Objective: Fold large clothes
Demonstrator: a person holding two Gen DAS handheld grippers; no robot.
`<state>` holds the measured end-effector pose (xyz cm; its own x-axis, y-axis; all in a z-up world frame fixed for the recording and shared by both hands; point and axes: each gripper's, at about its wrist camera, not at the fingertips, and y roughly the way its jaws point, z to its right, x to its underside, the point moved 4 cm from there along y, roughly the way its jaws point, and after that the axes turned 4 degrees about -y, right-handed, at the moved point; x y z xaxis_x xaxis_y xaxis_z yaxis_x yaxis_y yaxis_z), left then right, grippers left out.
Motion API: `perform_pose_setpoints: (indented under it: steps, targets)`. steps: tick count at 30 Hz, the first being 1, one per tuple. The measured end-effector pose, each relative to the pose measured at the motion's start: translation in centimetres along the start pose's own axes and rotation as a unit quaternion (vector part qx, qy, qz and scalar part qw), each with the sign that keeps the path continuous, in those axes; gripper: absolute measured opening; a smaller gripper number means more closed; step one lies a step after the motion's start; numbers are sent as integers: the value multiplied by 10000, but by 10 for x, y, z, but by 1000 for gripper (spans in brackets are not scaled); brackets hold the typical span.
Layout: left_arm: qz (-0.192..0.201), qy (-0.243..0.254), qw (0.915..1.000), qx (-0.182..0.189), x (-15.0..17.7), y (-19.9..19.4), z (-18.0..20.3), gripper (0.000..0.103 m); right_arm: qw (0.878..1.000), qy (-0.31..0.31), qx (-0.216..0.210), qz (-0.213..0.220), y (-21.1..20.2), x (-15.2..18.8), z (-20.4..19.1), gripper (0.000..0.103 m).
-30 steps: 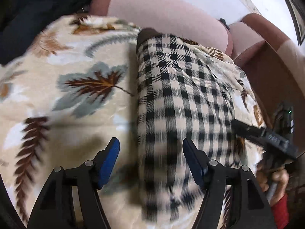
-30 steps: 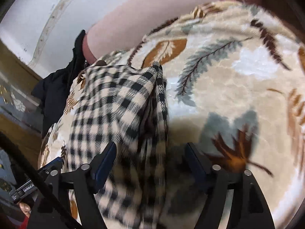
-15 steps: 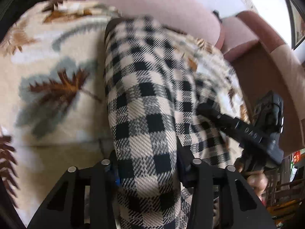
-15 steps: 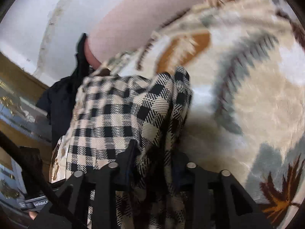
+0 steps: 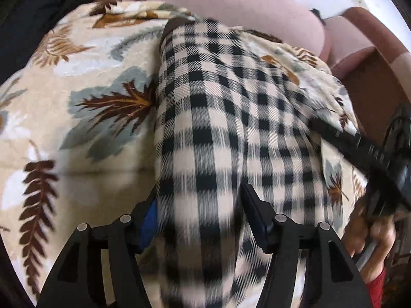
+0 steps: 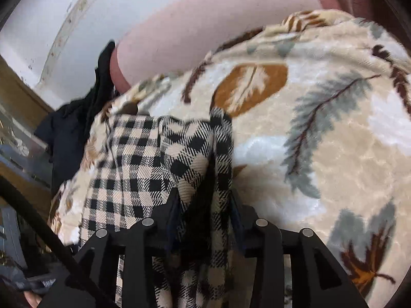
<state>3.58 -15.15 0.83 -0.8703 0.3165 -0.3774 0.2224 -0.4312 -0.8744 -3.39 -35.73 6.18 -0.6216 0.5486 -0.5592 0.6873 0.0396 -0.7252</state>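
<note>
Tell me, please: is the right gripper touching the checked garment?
Touching: the right wrist view shows the checked garment bunched against both right gripper jaws, which have just been opening.

Before me, a pink-backed sofa (image 5: pixel 231 12) under a leaf-print blanket (image 5: pixel 90 102); white wall (image 6: pixel 115 5) at twelve o'clock, brown armrest (image 5: pixel 372 77) at two.

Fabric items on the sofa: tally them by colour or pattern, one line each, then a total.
Black-and-cream checked garment: 1
Beige leaf-print blanket: 1
Dark navy or black clothes: 1 heap in each view; whether both views show the same heap, and how many pieces it holds, cannot be told
Total: 3 kinds
</note>
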Motion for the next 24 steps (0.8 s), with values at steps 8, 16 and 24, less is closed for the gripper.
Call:
perform_pose_setpoints:
  steps: [8, 16, 24]
  targets:
    - [-2, -610, 9972, 427, 61, -6, -40, 60, 9918, -537, -1146, -191, -35, 34, -60, 29]
    - [369, -59, 9991, -185, 84, -23, -22, 60, 9920, -57, -567, -1125, -5, 97, -10, 16]
    - [1651, 308, 9772, -1296, 114, -93, -18, 61, 9979, -572, -193, -222, -66, 111, -35, 23]
